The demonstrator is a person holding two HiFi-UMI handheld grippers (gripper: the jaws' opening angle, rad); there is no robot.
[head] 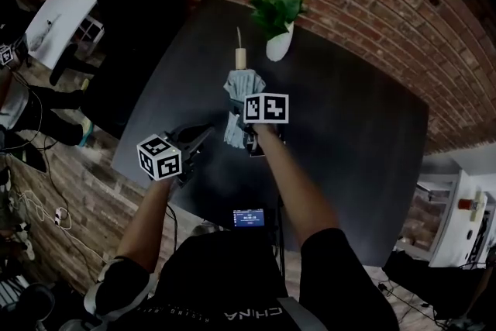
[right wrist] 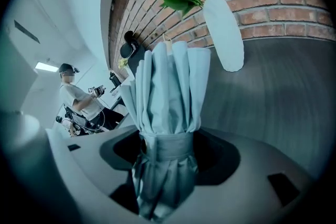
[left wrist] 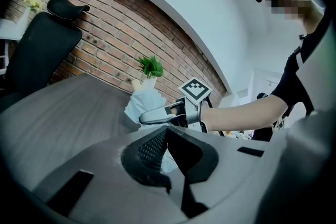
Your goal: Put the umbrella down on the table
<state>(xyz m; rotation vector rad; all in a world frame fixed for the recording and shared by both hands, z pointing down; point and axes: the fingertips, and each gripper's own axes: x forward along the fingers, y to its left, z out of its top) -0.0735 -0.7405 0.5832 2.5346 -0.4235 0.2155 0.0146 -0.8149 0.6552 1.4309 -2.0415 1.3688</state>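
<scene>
A folded pale-blue umbrella [right wrist: 169, 86] is pinched at its strapped waist by the right tool [right wrist: 167, 150] and held over the dark desk [head: 349, 143], tip aimed at a white vase [head: 277, 47]; contact with the desk cannot be told. The left tool [left wrist: 167, 132] is pressed together, empty. Risks: the vase could be knocked if the umbrella is pushed forward, or loose fabric could slip from the grip. "CHINA" is read on the shirt [head: 260, 313]; the small screen [head: 248, 217] is unreadable.
</scene>
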